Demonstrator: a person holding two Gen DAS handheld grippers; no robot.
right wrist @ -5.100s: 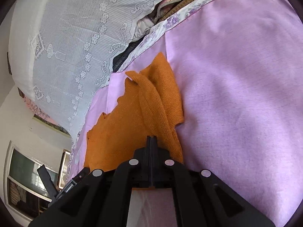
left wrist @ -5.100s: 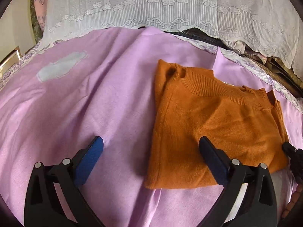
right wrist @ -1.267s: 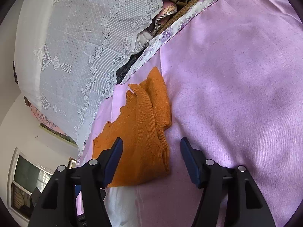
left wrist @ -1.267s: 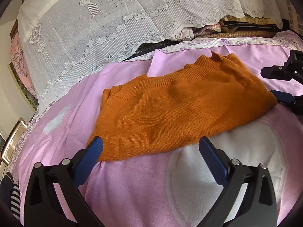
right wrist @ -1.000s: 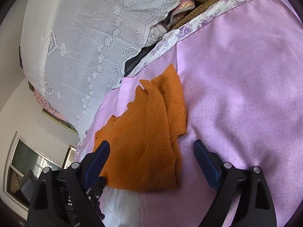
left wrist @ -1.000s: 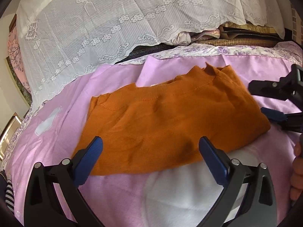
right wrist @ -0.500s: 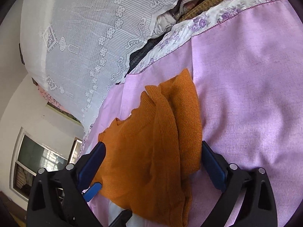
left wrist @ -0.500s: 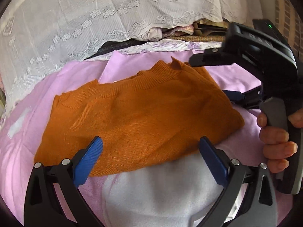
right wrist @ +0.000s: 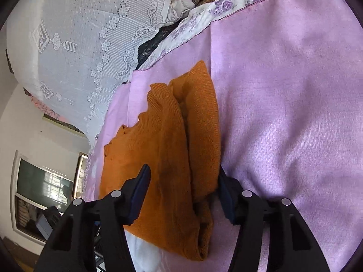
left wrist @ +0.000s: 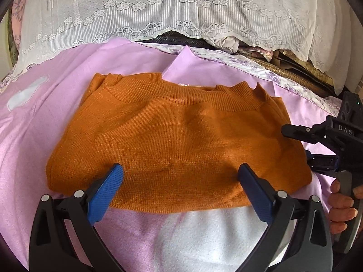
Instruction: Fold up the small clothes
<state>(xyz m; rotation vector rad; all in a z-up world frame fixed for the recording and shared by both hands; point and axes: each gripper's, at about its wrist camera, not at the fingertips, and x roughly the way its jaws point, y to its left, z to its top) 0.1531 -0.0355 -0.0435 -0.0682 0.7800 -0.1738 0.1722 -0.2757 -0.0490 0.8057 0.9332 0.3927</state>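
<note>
Bed cover: smooth lilac-pink sheet (left wrist: 68,72), pale worn patch (left wrist: 215,235) at its near edge.
Drape: white lace cloth (left wrist: 181,6) with flower border, hanging behind.
Trim: floral-printed white edging (right wrist: 204,13) along the sheet's far side.
Window: framed pane (right wrist: 43,188), lower left.

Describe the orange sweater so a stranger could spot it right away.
Find the pink sheet below the white lace cover. In its middle lies the orange sweater, folded, ribbed collar towards the lace. It is the only orange knit there.
</note>
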